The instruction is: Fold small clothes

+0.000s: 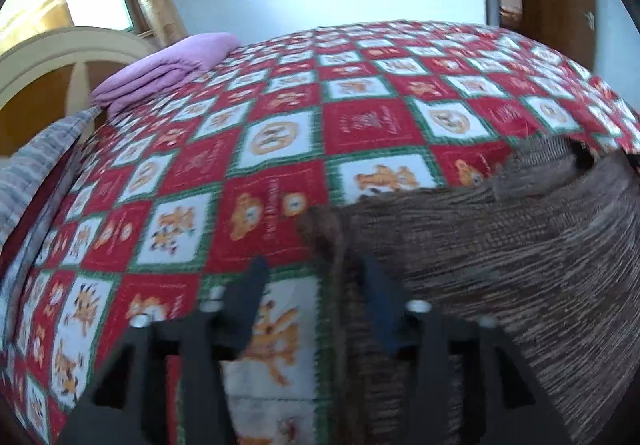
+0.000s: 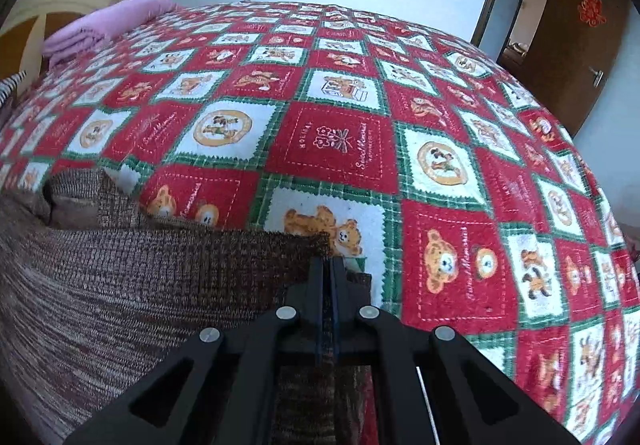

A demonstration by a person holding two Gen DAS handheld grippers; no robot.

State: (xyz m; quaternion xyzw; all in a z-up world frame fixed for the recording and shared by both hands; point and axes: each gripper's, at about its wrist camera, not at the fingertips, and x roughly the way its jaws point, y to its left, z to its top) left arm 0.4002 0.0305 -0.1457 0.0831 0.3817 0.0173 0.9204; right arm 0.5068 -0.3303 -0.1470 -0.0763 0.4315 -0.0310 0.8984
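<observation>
A brown knitted garment (image 1: 500,253) lies on the bed at the lower right of the left wrist view, and at the lower left of the right wrist view (image 2: 132,277). My left gripper (image 1: 316,265) is open, its jaws straddling the garment's left edge and corner. My right gripper (image 2: 330,265) is shut on the garment's right corner, with the fabric pinched between the closed jaws. The left view is blurred by motion.
The bed is covered by a red, white and green bear-patterned blanket (image 2: 340,149). A folded pink blanket (image 1: 168,65) lies at the far left by the headboard (image 1: 60,57). A striped cloth (image 1: 36,165) hangs at the left edge. A brown door (image 2: 568,45) stands at the right.
</observation>
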